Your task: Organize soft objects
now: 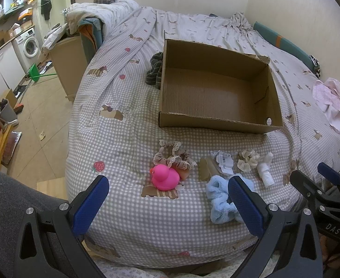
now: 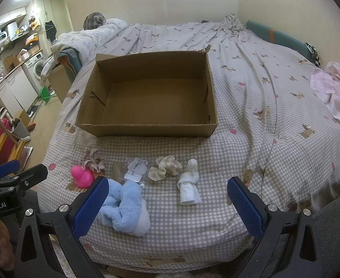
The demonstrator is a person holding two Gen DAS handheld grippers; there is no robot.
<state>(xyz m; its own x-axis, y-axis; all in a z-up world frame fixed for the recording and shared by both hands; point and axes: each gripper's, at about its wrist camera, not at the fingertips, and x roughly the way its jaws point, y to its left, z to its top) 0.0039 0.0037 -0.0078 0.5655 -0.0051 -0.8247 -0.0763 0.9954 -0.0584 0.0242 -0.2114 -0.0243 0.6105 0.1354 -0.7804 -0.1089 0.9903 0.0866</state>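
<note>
Grippers hover over the near edge of the bed: the left gripper (image 1: 167, 199) and the right gripper (image 2: 167, 199) both stand wide apart, holding nothing. Just beyond them, on the checked bedspread (image 2: 251, 120), lie a blue fluffy scrunchie (image 2: 126, 206), a pink rubber duck (image 1: 164, 177), beige lace scrunchies (image 1: 173, 155), a cream scrunchie (image 2: 166, 168), a rolled white cloth (image 2: 189, 184) and a labelled plastic packet (image 2: 136, 170). Farther on sits an open cardboard box (image 2: 146, 129). A washing machine (image 1: 30, 46) stands in the room beyond, at left.
</note>
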